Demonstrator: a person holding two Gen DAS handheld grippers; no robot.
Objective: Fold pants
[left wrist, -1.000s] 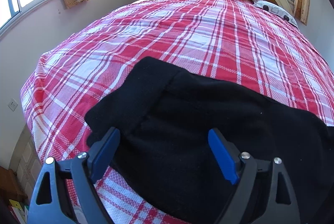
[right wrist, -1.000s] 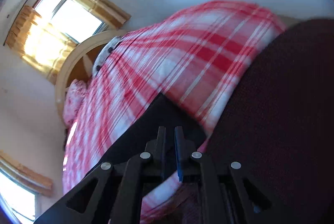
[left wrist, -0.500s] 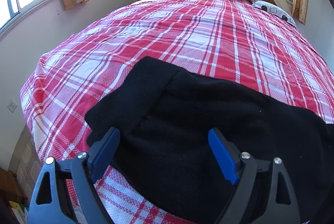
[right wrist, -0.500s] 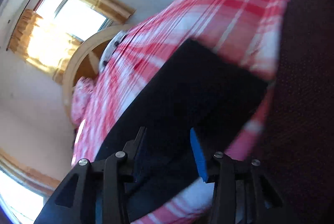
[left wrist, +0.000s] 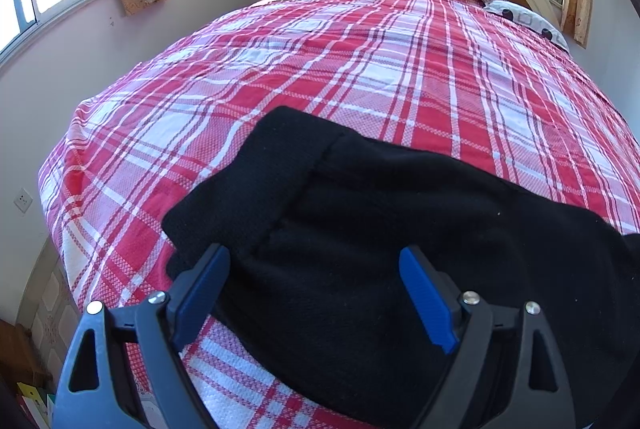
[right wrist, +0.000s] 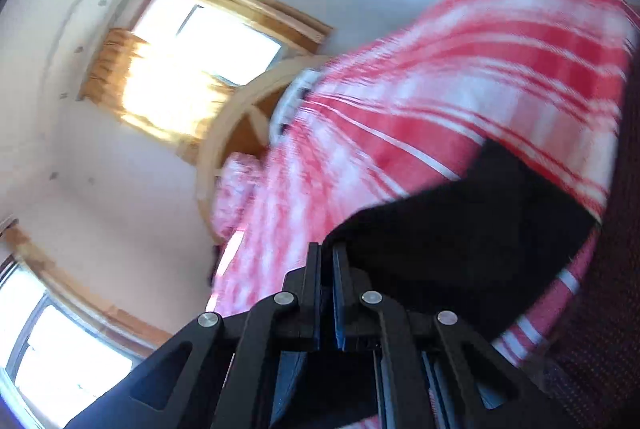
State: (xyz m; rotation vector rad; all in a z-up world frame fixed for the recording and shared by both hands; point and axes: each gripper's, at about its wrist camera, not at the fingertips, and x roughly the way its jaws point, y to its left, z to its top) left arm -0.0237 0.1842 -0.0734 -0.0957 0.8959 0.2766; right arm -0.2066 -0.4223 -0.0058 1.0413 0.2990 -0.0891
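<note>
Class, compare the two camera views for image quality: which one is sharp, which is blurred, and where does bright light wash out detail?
Left wrist view: sharp, with the plaid bedspread weave and black pants edge crisp, though fisheye bends the bed. Right wrist view: streaked by motion blur across the bedspread, tilted, and the window blown out by glare; only the right tool looks sharp.
</note>
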